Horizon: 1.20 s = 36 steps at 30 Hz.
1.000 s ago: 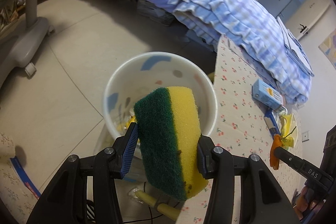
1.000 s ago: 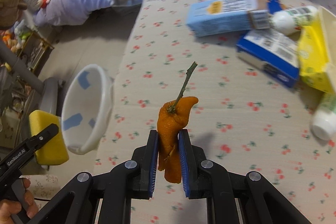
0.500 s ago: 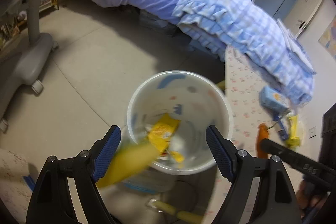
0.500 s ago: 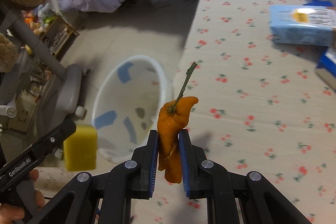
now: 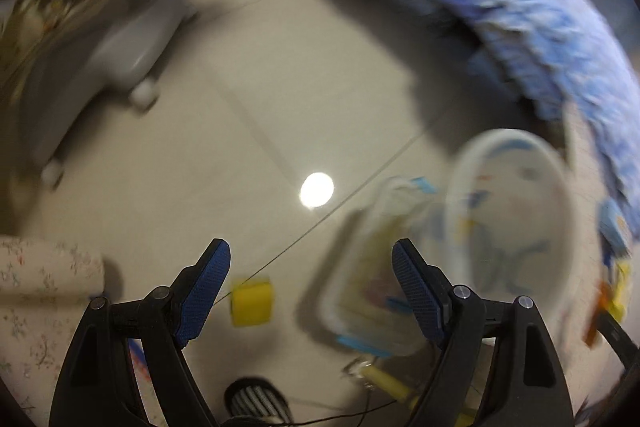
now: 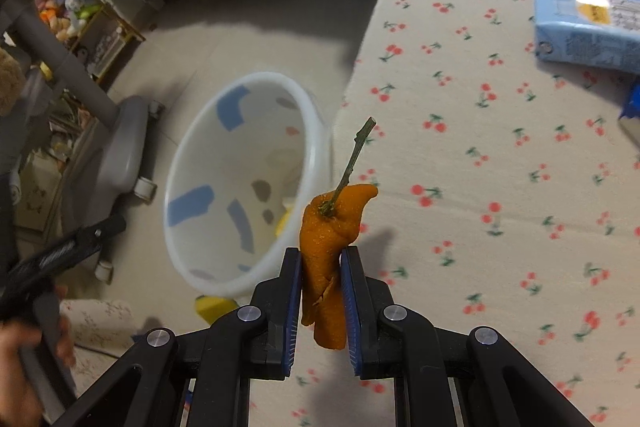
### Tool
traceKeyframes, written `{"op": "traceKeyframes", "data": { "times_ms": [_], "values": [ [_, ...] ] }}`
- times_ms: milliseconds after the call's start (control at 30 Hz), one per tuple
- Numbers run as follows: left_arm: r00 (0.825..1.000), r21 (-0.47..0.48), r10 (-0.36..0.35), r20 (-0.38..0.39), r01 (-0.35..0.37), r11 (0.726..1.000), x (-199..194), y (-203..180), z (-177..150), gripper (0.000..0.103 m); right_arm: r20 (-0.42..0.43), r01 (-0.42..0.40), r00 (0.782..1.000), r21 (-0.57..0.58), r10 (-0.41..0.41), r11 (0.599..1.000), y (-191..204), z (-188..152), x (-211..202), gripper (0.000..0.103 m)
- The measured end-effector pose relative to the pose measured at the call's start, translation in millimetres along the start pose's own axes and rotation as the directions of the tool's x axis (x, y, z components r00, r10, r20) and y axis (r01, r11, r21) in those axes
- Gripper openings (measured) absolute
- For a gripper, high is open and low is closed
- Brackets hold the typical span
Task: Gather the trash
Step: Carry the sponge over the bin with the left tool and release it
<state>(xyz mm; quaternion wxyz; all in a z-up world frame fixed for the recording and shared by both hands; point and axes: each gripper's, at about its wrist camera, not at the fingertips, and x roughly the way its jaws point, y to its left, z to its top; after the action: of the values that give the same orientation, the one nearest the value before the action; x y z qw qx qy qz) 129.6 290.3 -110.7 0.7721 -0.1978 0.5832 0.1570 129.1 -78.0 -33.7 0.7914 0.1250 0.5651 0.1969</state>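
My left gripper (image 5: 310, 267) is open and empty above the tiled floor. The yellow sponge (image 5: 252, 301) lies on the floor just beside its left finger, outside the white trash bin (image 5: 516, 211), which stands to the right. The left wrist view is blurred by motion. My right gripper (image 6: 322, 283) is shut on an orange peel (image 6: 330, 251) with a green stem, held over the table's left edge. In the right wrist view the bin (image 6: 240, 179) stands on the floor left of the peel, and the sponge (image 6: 214, 307) lies at its foot.
A cherry-print tablecloth (image 6: 500, 167) covers the table, with a light blue carton (image 6: 588, 31) at the far right. A grey wheeled stand base (image 6: 120, 151) sits left of the bin. A bed with blue bedding (image 5: 540, 39) runs along the back. A clear container (image 5: 376, 283) lies beside the bin.
My left gripper opened and let go of the sponge, which fell to the floor outside the bin; the gripper then swung left. My right gripper moved the orange peel closer to the bin.
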Motion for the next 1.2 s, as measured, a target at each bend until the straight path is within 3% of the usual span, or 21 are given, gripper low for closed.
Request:
{"op": "traceKeyframes", "data": {
  "times_ms": [100, 233, 467, 600, 800, 900, 967, 1100, 1200],
  "values": [
    [0.994, 0.025, 0.087, -0.061, -0.086, 0.996, 41, 19, -2, 0.085, -0.001, 0.030, 1.000, -0.028, -0.030, 0.999, -7, -3, -7, 0.018],
    [0.971, 0.059, 0.172, -0.166, -0.165, 0.985, 106, 46, -28, 0.085, -0.038, 0.053, 0.998, -0.064, -0.055, 0.997, -20, -9, -9, 0.018],
    [0.951, -0.067, 0.136, -0.277, -0.160, 0.985, 194, 81, -75, 0.085, -0.089, 0.076, 0.992, -0.103, -0.085, 0.992, -34, -18, -5, 0.018],
    [0.952, -0.140, 0.117, -0.282, -0.161, 0.977, 218, 90, -86, 0.085, -0.105, 0.074, 0.991, -0.129, -0.088, 0.989, -32, -23, -3, 0.018],
    [0.951, -0.224, 0.130, -0.282, -0.197, 0.955, 242, 101, -93, 0.085, -0.127, 0.081, 0.987, -0.161, -0.102, 0.984, -26, -31, 4, 0.018],
    [0.955, -0.251, 0.113, -0.273, -0.184, 0.950, 243, 101, -97, 0.065, -0.134, 0.094, 0.984, -0.181, -0.120, 0.979, -23, -33, 8, 0.018],
    [0.957, -0.254, 0.112, -0.269, -0.182, 0.950, 244, 103, -100, 0.059, -0.130, 0.099, 0.984, -0.187, -0.124, 0.977, -22, -34, 8, 0.018],
    [0.955, -0.220, 0.114, -0.275, -0.178, 0.959, 232, 104, -97, 0.054, -0.121, 0.109, 0.984, -0.189, -0.133, 0.976, -21, -33, 7, 0.018],
    [0.968, -0.188, 0.125, -0.219, -0.168, 0.968, 202, 97, -80, 0.054, -0.115, 0.103, 0.985, -0.193, -0.127, 0.976, -19, -34, 4, 0.018]
  ]
}}
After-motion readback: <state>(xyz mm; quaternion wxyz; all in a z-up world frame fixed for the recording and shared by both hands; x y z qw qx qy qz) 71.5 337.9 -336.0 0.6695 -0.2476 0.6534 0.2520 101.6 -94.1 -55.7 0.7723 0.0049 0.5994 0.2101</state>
